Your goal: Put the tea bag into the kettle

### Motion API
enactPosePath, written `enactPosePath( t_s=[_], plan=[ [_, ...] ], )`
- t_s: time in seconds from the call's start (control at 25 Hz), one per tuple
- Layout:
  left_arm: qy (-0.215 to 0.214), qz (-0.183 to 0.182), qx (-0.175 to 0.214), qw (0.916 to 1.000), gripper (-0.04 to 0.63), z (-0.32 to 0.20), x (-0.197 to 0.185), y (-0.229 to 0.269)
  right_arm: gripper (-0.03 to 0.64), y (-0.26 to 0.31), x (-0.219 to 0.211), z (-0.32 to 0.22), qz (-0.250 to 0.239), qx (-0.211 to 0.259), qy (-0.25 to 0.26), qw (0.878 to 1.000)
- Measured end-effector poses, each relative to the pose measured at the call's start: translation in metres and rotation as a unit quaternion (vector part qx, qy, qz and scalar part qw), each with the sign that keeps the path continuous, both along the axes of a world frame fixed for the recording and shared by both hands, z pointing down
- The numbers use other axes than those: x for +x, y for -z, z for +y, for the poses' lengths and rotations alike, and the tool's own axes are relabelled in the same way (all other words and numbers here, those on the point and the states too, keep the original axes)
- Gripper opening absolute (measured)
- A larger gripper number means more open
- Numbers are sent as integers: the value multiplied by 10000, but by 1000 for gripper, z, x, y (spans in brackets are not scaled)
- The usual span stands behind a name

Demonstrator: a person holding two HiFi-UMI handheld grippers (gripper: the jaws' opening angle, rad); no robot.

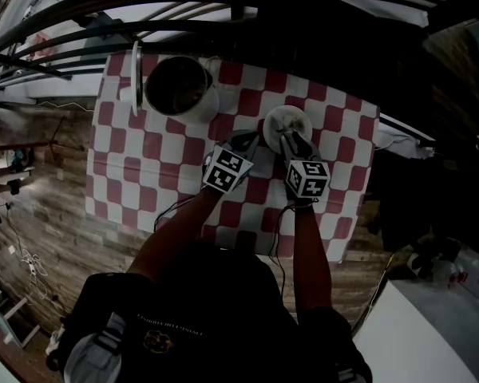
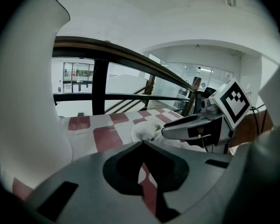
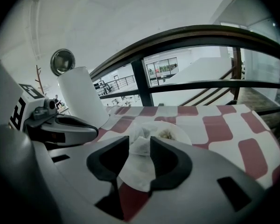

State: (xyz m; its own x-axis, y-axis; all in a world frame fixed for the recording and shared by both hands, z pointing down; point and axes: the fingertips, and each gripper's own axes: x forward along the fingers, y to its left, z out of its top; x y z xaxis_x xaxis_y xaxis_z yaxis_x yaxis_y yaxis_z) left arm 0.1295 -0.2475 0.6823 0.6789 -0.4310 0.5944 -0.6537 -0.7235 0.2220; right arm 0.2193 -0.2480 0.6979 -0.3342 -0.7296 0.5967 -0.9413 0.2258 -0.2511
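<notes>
A white tea bag lies on a small white plate on the checkered cloth. My right gripper is over the plate's near side, and both dark pads touch the bag's sides. My left gripper hovers just left of the plate with its jaw tips together and nothing in them. In the head view the two grippers, left and right, point at the plate side by side. The white kettle stands open at the far left of the table, its lid tipped up.
The red-and-white cloth covers a small table against a dark metal railing. Wooden floor lies beyond the table's left and near edges. White furniture stands at the lower right.
</notes>
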Motion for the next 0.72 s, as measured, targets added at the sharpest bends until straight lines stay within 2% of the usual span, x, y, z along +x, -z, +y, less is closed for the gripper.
enactPosePath(
  t_s=[0.52, 0.72],
  plan=[
    [68, -8, -44, 10000, 3, 3, -5, -3, 132, -5, -2, -2, 93, -102, 39, 9999],
    [79, -32, -71, 9999, 3, 4, -6, -4, 104, -9, 0, 0, 146, -177, 35, 9997]
  ],
)
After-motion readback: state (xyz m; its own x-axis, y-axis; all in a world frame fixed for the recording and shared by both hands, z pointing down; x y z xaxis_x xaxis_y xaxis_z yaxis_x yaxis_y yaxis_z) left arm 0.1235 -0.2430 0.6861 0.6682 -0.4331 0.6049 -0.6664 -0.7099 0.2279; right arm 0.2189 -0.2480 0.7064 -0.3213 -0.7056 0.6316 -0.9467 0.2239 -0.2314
